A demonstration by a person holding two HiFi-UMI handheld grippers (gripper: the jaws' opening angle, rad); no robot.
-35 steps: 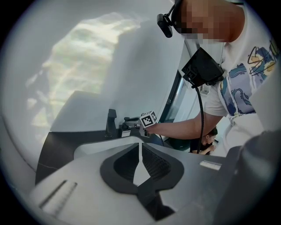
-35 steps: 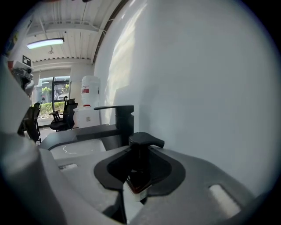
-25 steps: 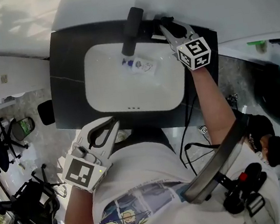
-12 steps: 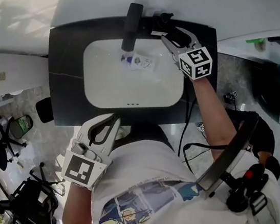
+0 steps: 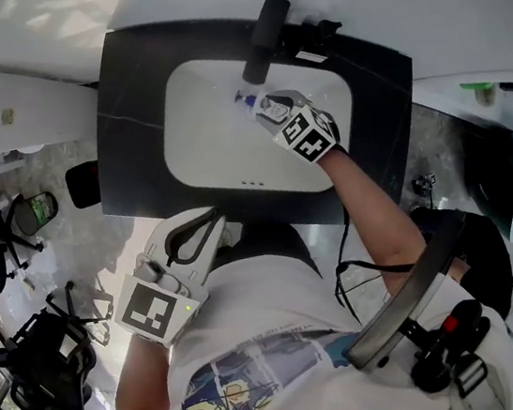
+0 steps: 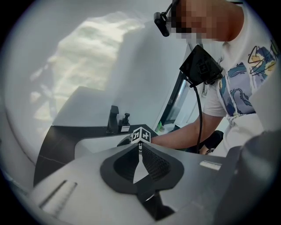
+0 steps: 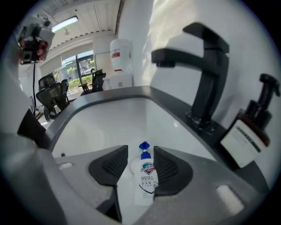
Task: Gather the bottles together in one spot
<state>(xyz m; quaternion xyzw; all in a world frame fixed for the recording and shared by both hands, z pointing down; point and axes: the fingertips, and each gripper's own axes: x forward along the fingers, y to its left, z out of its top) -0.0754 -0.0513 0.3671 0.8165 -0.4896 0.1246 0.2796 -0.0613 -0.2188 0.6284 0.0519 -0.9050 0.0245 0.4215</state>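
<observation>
Right gripper (image 7: 140, 150) is straddling the small bottle (image 7: 144, 178), which is lying in the sink (image 7: 103, 121). Its jaws have just been closing, still apart with no firm clamp showing. Advisable: centring on the body below the pump, then squeezing gently. Left gripper (image 6: 140, 148) is hanging clenched and empty.

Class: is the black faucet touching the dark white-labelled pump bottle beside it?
Apart. Right gripper view shows bare counter between the black faucet and the dark pump bottle.
</observation>
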